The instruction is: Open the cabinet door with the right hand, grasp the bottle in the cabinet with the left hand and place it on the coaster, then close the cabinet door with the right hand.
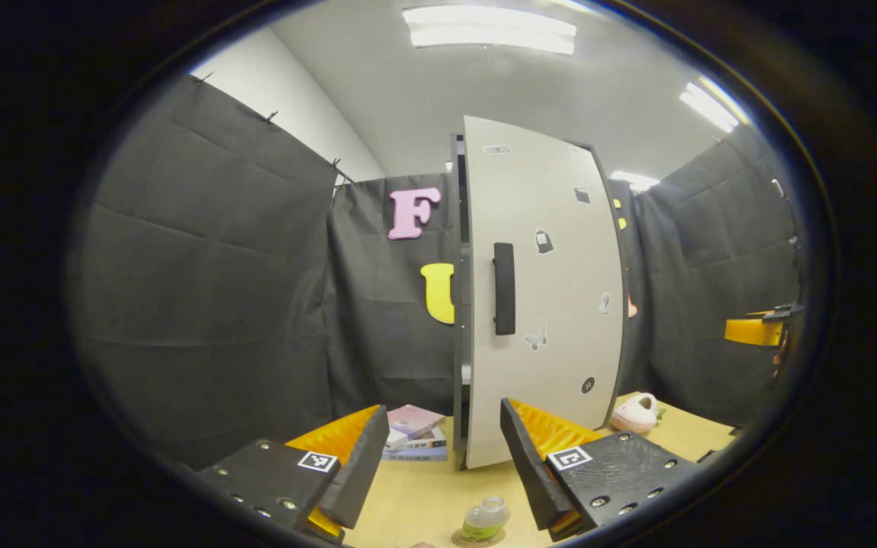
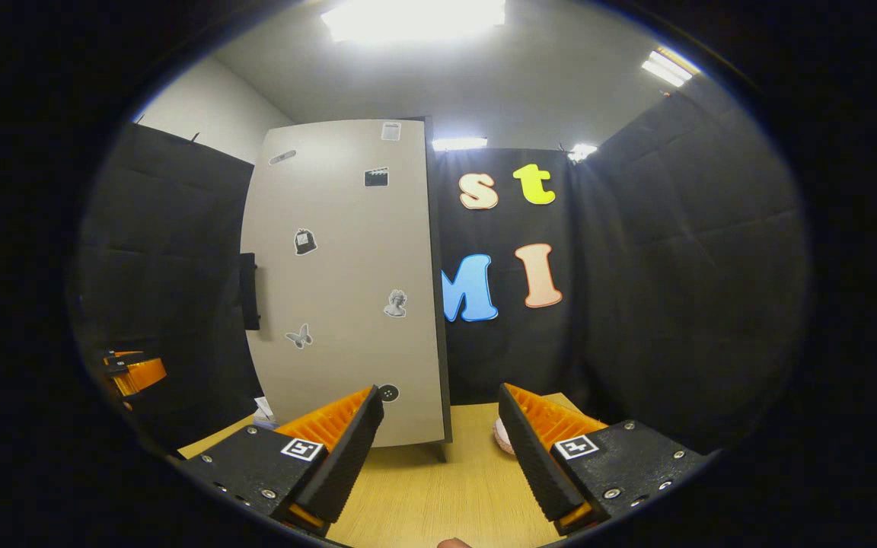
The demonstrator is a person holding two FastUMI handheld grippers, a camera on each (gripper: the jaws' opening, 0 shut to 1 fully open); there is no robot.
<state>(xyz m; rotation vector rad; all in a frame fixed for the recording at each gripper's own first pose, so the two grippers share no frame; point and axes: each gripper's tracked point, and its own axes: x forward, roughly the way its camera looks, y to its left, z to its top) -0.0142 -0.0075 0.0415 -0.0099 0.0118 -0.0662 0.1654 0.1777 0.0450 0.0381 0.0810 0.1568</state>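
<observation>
Both tools are spread wide and empty: the left gripper (image 1: 435, 472) hangs above the small clear plastic bottle (image 1: 485, 519) with greenish contents, which already stands upright on the round brown coaster (image 1: 476, 539) on the pale wooden tabletop (image 1: 416, 498). What remains, I judge, is closing the tall matte light-grey cabinet door (image 2: 347, 281). In the left gripper view it stands slightly ajar, a dark gap along its left edge beside the black bar handle (image 1: 504, 288), whose long axis runs vertically. The right gripper (image 2: 438, 453) faces the door's flat stickered panel, ahead and to its left, and looks the nearer tool.
</observation>
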